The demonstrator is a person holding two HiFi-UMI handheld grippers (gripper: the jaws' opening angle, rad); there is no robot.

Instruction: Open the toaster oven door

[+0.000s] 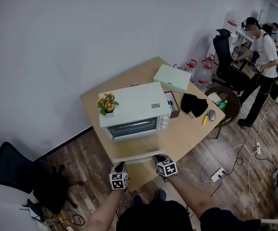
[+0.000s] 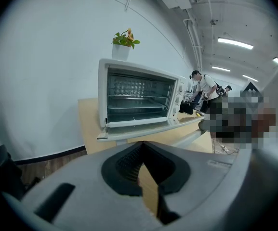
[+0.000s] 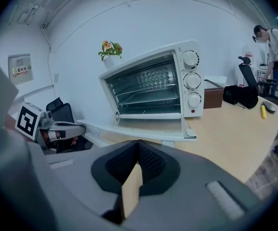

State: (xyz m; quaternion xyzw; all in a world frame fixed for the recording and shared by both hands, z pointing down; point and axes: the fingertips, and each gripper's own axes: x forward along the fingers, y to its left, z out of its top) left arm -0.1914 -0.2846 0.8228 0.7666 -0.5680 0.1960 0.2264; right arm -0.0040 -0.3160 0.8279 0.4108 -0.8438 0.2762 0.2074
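The white toaster oven [image 1: 134, 109] stands on the wooden table [image 1: 187, 134] with its glass door [image 1: 136, 148] swung down flat toward me. My left gripper [image 1: 120, 166] hovers just off the table's front edge, below the door's left corner, jaws shut and empty. My right gripper [image 1: 159, 158] sits at the door's right front corner, also shut on nothing. In the left gripper view the oven [image 2: 139, 97] shows its bare racks above the lowered door [image 2: 129, 131], beyond the gripper [image 2: 142, 144]. The right gripper view shows the oven [image 3: 153, 85], the door [image 3: 143, 129] and the gripper [image 3: 138, 142].
A potted plant [image 1: 107, 104] sits on the oven top. Behind and right lie a pale box [image 1: 172, 77], black cloth [image 1: 194, 104], a yellow marker [image 1: 205, 119] and a mouse [image 1: 212, 115]. A black chair [image 1: 13, 170] stands left; a person [image 1: 263, 57] works far right.
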